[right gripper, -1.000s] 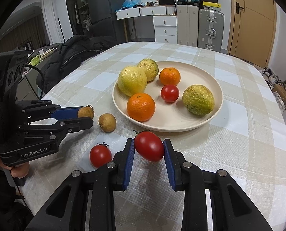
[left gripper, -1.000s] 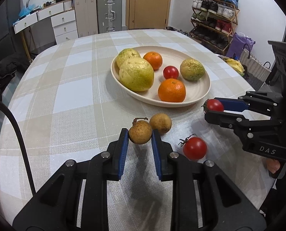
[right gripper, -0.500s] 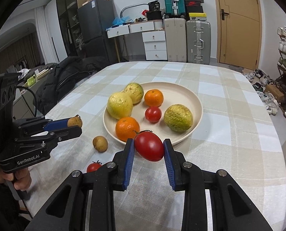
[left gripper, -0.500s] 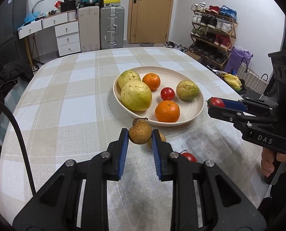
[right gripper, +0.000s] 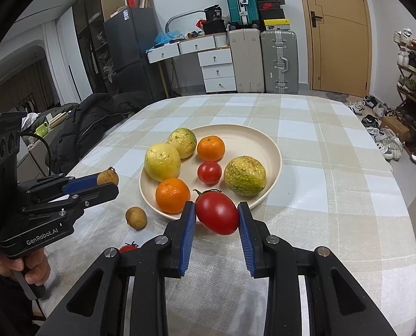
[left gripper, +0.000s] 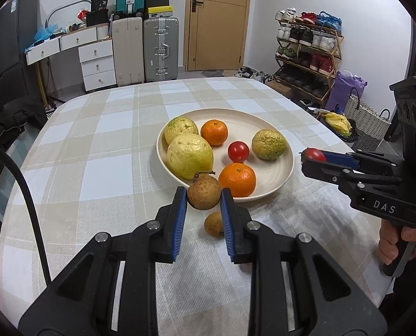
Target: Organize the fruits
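Fruit on a checked tablecloth (right gripper: pixel 333 151), most of it on a cream plate (right gripper: pixel 252 137) at the middle. Far left in the right wrist view: left gripper (right gripper: pixel 107 182), held in a hand (right gripper: pixel 26 266), jaws clamped on a brown longan (right gripper: pixel 107 177), raised above the cloth. Just right of that, lying on the cloth beside the plate: a second longan (right gripper: pixel 136 217), and nearer the camera a small tomato (right gripper: pixel 128 247), half hidden behind the gripper body. On the plate, left to right: a large yellow guava (right gripper: pixel 162 161) with a second guava (right gripper: pixel 182 139) behind it, an orange (right gripper: pixel 172 195) at the near rim, a mandarin (right gripper: pixel 211 148) farther back, a cherry tomato (right gripper: pixel 209 172) at the centre, a greenish guava (right gripper: pixel 245 175) on the right. Lower centre: right gripper (right gripper: pixel 215 218), jaws clamped on a red tomato (right gripper: pixel 216 216), held in the air at the plate's near edge. Same grip from the left wrist view, at far right: right gripper (left gripper: pixel 312 158) level with the plate's right rim.
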A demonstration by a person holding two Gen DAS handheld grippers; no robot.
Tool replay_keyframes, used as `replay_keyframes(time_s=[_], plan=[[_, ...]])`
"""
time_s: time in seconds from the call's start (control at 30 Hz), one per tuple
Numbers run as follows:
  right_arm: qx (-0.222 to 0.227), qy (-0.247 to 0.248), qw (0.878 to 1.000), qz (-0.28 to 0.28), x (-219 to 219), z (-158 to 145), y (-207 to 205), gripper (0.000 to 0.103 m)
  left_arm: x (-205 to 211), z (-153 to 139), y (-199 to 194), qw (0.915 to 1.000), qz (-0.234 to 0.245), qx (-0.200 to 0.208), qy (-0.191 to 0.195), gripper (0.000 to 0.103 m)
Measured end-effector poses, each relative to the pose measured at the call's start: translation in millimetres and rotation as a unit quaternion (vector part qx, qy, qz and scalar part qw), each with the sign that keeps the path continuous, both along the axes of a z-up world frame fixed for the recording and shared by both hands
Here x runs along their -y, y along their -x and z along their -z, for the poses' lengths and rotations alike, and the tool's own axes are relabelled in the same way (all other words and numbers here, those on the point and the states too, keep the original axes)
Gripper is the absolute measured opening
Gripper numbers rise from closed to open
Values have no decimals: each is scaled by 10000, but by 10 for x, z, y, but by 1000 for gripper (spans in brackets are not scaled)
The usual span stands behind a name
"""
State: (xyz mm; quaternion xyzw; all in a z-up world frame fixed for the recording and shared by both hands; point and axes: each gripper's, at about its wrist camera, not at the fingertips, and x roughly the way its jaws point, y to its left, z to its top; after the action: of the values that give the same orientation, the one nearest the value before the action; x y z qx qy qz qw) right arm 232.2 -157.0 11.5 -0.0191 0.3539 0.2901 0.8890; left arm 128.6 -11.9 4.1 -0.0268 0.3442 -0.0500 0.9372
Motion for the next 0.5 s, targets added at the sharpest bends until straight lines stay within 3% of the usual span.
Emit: replay_keyframes(time_s=[0.5], plan=[[0, -142, 9999, -35, 29, -39, -107, 31, 50, 122, -298, 9999, -7, -105, -91, 22]])
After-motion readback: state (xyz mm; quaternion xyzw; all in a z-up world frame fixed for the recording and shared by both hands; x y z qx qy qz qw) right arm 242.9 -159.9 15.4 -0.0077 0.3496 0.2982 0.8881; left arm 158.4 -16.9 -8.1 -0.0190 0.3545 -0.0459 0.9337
